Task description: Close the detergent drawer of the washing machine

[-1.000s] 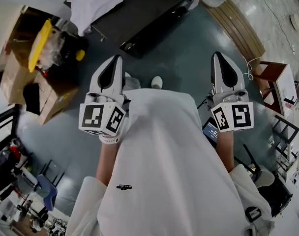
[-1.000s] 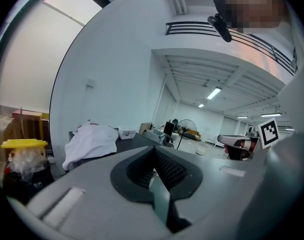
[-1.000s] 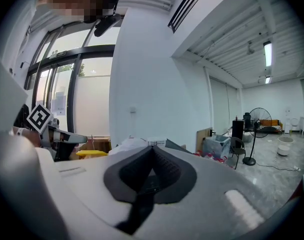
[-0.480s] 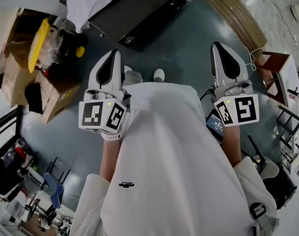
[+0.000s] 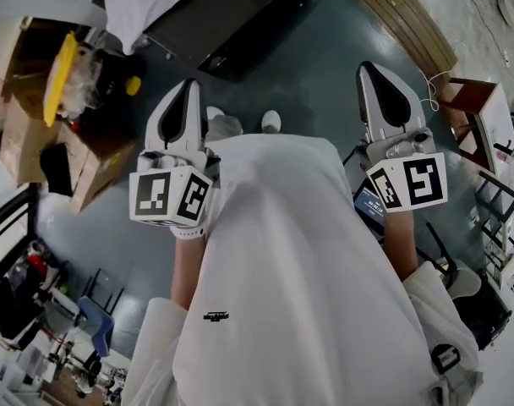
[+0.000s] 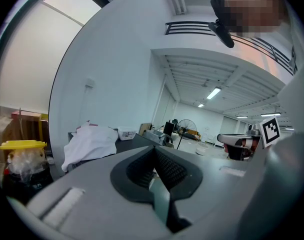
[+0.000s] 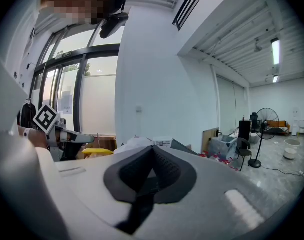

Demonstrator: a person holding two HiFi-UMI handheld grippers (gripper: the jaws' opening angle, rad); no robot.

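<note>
Head view: left gripper (image 5: 188, 85) and right gripper (image 5: 369, 68) held either side of a white-shirted torso (image 5: 282, 269), over a dark floor (image 5: 316, 83). Cardboard box (image 5: 29, 142) with yellow lid (image 5: 58, 79) at left; white cloth (image 5: 143, 2) on a dark worktop (image 5: 240, 15).
Left gripper view: jaws closed on nothing; adds a standing fan (image 6: 182, 126).
Right gripper view: jaws closed on nothing; adds tall windows (image 7: 67, 99), which the head view does not show.
Detergent drawer: not made out in any view.

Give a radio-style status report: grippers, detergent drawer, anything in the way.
Left gripper shut, empty; right gripper shut, empty. Detergent drawer, washing machine: not in view. Cardboard box on the floor left, dark table ahead.
</note>
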